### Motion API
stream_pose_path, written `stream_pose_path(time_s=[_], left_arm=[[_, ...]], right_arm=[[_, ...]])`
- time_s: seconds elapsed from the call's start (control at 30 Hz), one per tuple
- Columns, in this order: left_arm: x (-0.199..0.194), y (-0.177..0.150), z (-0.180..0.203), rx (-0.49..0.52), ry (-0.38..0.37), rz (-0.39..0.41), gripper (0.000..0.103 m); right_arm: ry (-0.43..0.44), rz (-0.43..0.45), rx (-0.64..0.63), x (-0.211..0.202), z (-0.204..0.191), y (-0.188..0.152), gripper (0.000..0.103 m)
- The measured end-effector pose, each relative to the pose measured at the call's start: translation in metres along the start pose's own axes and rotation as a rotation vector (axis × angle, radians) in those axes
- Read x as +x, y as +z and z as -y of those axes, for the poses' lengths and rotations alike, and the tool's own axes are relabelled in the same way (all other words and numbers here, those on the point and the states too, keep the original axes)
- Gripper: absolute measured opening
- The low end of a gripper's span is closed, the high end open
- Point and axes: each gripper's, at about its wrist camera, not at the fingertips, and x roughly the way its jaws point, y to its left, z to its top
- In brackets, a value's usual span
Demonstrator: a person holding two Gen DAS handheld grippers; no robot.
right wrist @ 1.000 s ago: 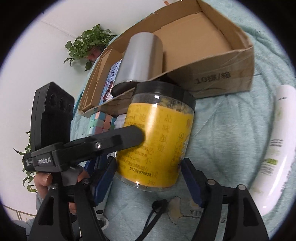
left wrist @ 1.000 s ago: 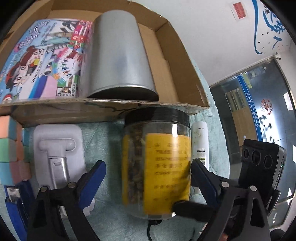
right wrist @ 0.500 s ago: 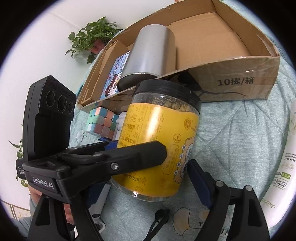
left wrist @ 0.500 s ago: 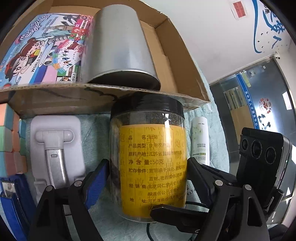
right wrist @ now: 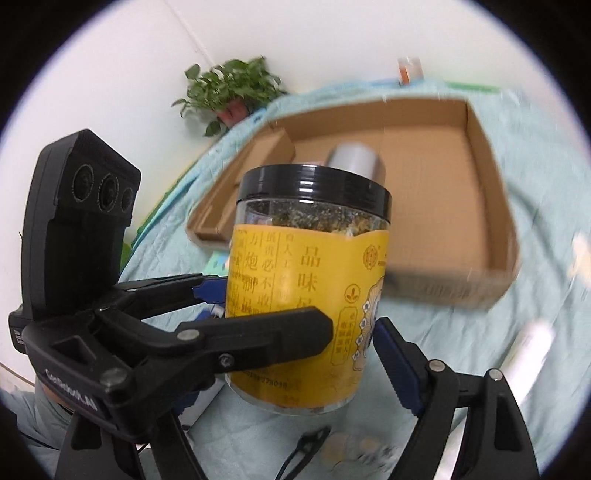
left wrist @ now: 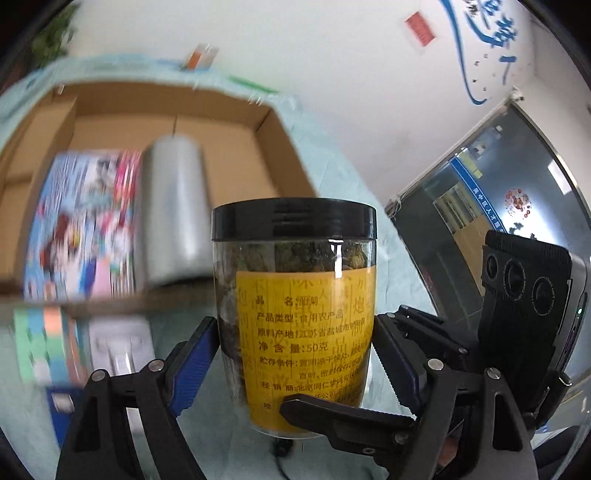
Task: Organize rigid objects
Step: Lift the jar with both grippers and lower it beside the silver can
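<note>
Both grippers clamp jar (left wrist: 295,314), upright, lid up.

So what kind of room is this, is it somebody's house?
Probably an office or workroom, not a house. The white wall has a blue painted logo and a red notice, beside a glass door with a blue strip. A potted plant stands by the cloth-covered table.

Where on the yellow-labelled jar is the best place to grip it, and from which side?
Grip the jar on its labelled straight wall below the black lid, pads on opposite sides, coming in level from the side. It stands upright and wide, so the round wall seats between open jaws, as the left gripper and right gripper show.
</note>
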Motion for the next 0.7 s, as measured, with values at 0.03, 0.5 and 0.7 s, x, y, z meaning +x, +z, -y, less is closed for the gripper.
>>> stream_pose_path(time_s=[0.03,0.5,0.7], left_arm=[[-0.001,0.010,0.003,0.013,0.003,0.007,0.081],[0.039,0.102,-0.015,-0.038,-0.020,-0.070,0.081],[0.076,0.099,-0.032,-0.091,0.000,-0.170,0.081]], right_arm=[[-0.011,0.005,-0.016,-0.003,0.002,0.010,0.083],[0.023,-0.083,0.003,0.018,0.059,0.081,0.083],[0.060,-0.159,0.087,0.043,0.082,0.072,0.083]])
